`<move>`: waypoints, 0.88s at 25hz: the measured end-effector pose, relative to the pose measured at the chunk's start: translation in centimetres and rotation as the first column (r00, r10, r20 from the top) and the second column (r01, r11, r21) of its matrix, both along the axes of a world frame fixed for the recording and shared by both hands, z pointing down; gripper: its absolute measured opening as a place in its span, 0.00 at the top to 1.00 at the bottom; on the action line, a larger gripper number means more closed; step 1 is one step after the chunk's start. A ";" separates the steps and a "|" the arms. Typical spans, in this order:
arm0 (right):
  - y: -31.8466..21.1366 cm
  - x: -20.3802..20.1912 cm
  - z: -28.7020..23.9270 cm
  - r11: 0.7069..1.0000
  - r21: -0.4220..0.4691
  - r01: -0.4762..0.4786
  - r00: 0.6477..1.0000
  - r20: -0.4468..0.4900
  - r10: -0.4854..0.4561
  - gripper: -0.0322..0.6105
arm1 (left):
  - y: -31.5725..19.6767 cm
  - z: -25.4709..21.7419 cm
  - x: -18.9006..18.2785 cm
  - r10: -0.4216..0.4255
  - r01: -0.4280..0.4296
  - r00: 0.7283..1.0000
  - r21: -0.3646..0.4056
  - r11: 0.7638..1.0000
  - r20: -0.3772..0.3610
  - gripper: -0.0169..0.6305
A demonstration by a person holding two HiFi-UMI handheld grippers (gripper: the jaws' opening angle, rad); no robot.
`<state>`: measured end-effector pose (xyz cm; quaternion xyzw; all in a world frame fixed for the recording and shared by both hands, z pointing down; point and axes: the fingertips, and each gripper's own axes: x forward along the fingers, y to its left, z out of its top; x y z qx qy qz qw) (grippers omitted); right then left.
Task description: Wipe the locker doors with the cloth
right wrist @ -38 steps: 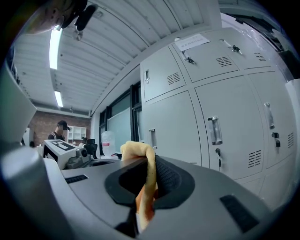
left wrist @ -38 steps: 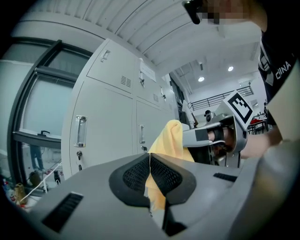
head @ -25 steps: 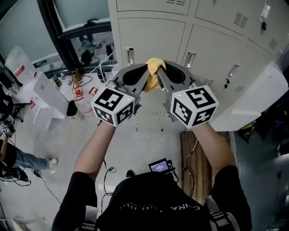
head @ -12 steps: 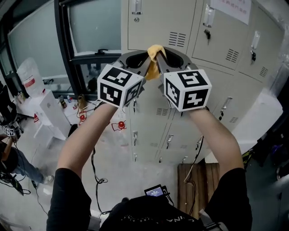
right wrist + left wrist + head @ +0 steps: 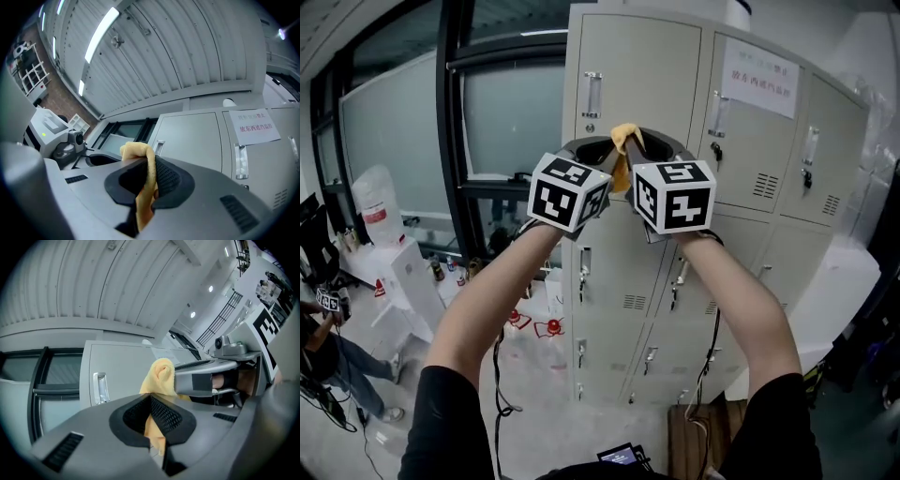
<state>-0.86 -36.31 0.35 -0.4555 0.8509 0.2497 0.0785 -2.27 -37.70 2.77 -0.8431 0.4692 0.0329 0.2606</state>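
Note:
A yellow cloth is bunched between my two grippers, raised in front of the top-left locker door. My left gripper is shut on the cloth, which hangs through its jaws. My right gripper is shut on the same cloth. The two grippers sit side by side, their tips almost touching. The beige locker door with its metal handle stands just ahead of the jaws. Whether the cloth touches the door cannot be told.
The locker bank has several doors with handles and vents; one door bears a paper notice. A dark-framed window stands left of the lockers. A white container and clutter lie on the floor at left, beside a person.
Both grippers have risen together with the cloth, from the lower locker doors up to the top-left door. The head view has tilted up with them.

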 end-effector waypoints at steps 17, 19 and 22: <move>-0.1 -0.9 -8.8 0.996 0.080 0.051 0.998 -0.050 -0.047 0.87 | -0.8 -8.4 0.1 -0.052 0.052 0.999 0.032 0.998 0.001 0.94; -0.5 -1.7 -9.9 0.994 0.099 0.051 0.998 -0.054 -0.046 0.87 | -1.3 -9.6 -0.7 -0.061 0.061 0.998 0.043 0.997 0.006 0.94; -1.6 -3.1 -11.6 0.991 0.121 0.056 0.998 -0.048 -0.051 0.87 | -2.6 -11.3 -2.1 -0.082 0.081 0.996 0.059 0.995 0.019 0.94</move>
